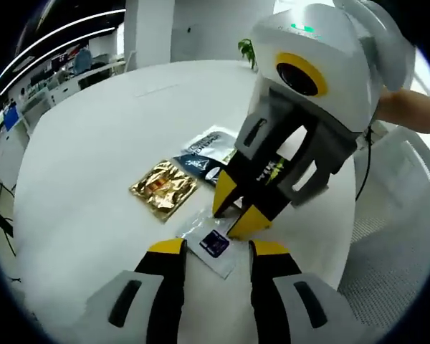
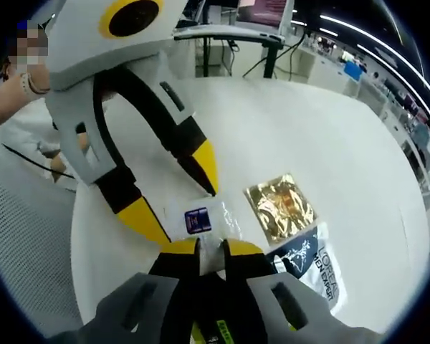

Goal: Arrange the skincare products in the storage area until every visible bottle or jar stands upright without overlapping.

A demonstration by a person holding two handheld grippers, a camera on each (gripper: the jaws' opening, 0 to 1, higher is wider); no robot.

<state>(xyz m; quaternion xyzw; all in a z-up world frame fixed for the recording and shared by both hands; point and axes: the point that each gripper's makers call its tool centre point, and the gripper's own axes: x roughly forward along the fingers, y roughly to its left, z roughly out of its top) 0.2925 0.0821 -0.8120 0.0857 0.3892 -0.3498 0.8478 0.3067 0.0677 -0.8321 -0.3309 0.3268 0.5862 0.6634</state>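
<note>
While right gripper point(image 2: 211, 251) pinches clear sachet point(image 2: 198, 217), left gripper point(image 1: 216, 249) spread; sachet edge hidden.

White round table point(image 1: 93, 143) carries a gold sachet point(image 1: 163, 188), clear sachet point(image 1: 213, 244) (purple label), dark-and-white sachets point(image 1: 204, 154).

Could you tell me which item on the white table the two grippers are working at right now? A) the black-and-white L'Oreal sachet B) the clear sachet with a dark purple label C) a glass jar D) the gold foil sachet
B: both the left gripper and the right gripper have their tips at the clear sachet, while the gold foil sachet lies apart.
</note>
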